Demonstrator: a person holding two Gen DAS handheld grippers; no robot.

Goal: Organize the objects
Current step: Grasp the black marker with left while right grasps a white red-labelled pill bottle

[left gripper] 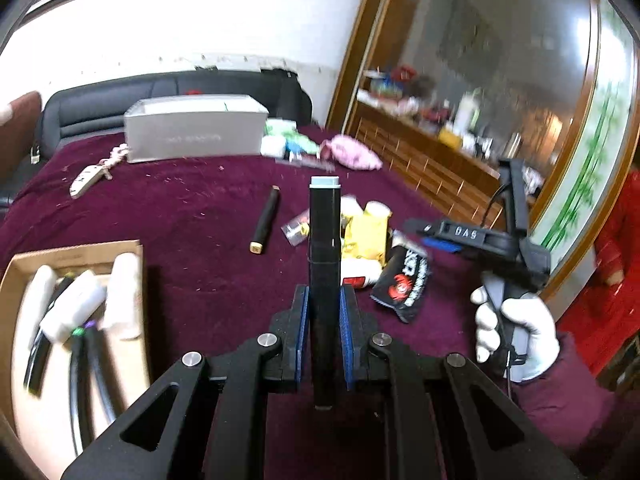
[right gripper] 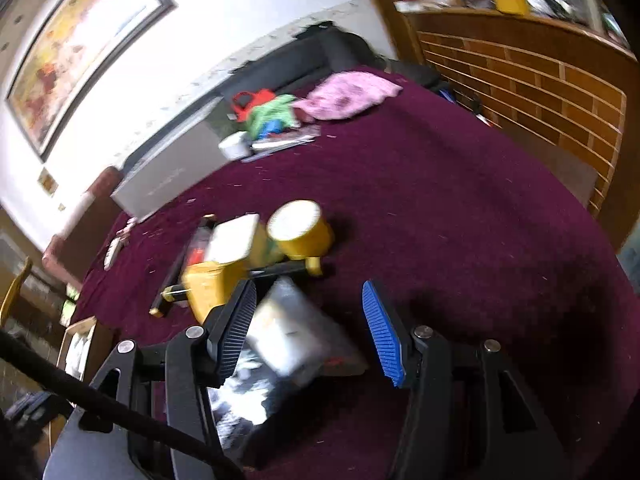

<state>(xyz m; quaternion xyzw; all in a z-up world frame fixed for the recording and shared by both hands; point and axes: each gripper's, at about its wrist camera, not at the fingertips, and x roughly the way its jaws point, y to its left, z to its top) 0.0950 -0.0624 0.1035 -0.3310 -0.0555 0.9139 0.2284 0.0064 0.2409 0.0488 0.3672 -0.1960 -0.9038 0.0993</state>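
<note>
A person sorts clutter on a bed covered with a maroon blanket point(left gripper: 192, 216). The left gripper point(left gripper: 324, 320) is clamped tight on a black marker with a grey cap point(left gripper: 324, 248), which stands between the blue pads and points away from the camera, lifted clear of the blanket.

At the near left corner of the bed sits an open cardboard box point(left gripper: 24, 264). It already holds several markers and some white pieces, so it looks like the place where the pens are gathered. A second black marker point(left gripper: 265, 221) lies loose on the blanket toward the middle of the bed, well apart from the box.

To the right, a gloved hand point(left gripper: 516, 332) holds the right gripper point(right gripper: 312, 320). Its jaws stand partly open with nothing pressed between the pads, above a blurred clear packet point(right gripper: 296, 332). Near it lies a small heap: yellow containers point(right gripper: 304, 232) and a black snack packet point(left gripper: 404, 280).

The step in hand appears to be carrying the gripped marker to the box. The next move likely calls for swinging left over the box, tipping the marker down among the others, then opening the fingers.
</note>
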